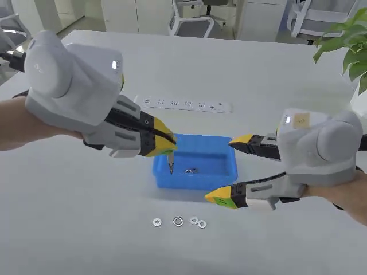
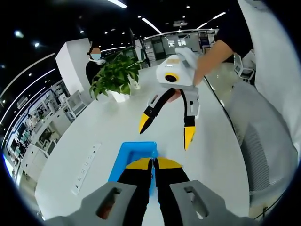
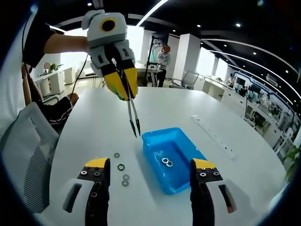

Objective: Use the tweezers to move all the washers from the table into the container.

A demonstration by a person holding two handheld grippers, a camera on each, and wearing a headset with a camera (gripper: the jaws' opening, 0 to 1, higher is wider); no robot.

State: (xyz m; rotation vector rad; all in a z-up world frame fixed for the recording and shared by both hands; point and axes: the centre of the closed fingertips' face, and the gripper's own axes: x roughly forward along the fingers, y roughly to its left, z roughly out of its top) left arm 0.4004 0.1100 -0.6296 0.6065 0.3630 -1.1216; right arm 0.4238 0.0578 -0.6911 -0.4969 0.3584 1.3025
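Yellow-tipped jaws of your left gripper (image 1: 166, 143) are clamping the tweezers (image 1: 170, 163), tips pointing down at the blue container's (image 1: 213, 156) left edge. Two washers (image 1: 191, 171) are lying inside, four loose washers (image 1: 178, 222) on the table (image 1: 86, 229) before it. Your right gripper (image 1: 229, 169) is hovering wide open.
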